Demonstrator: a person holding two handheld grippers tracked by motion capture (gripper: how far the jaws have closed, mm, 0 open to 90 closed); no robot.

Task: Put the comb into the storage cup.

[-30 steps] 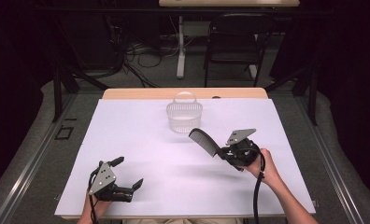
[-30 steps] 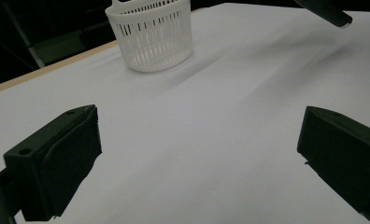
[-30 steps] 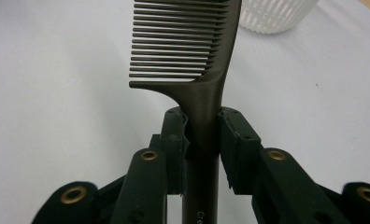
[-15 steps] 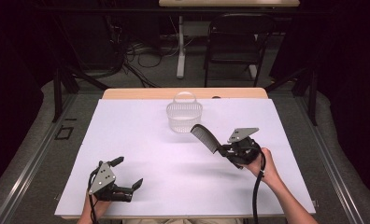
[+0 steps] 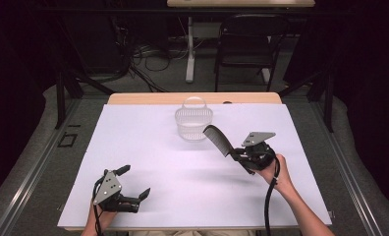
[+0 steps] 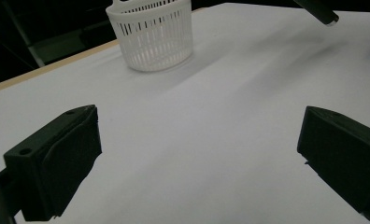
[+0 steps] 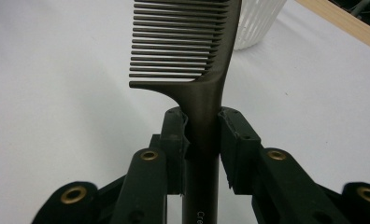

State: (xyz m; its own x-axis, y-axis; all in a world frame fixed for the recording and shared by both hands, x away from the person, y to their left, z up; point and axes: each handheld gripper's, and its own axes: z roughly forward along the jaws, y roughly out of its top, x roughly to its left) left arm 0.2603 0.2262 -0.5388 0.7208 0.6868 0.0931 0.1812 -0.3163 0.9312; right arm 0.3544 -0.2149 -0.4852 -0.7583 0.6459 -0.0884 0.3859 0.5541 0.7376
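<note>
My right gripper [image 5: 242, 156] [image 7: 203, 133] is shut on the handle of a dark comb [image 5: 216, 138] [image 7: 188, 51], held above the white table cover with its toothed end pointing toward a white slatted basket [image 5: 193, 121] [image 6: 150, 33] [image 7: 259, 21] at the table's far middle. The comb's tip is just right of the basket and a little short of it. At the near left, my left gripper [image 5: 132, 183] [image 6: 199, 158] rests low over the table, jaws wide apart with nothing between them. The comb's far end [image 6: 316, 9] shows at the top right of the left gripper view.
A white sheet [image 5: 148, 147] covers the table, with a strip of bare wood [image 5: 148, 99] along the far edge. Beyond the table stand a black chair [image 5: 246, 44] and cables on the floor [image 5: 148, 56]. Dark rails [image 5: 30, 167] run along both sides.
My right gripper has carried the comb a little farther from me and slightly right, closer to the basket. The left gripper has stayed put.
</note>
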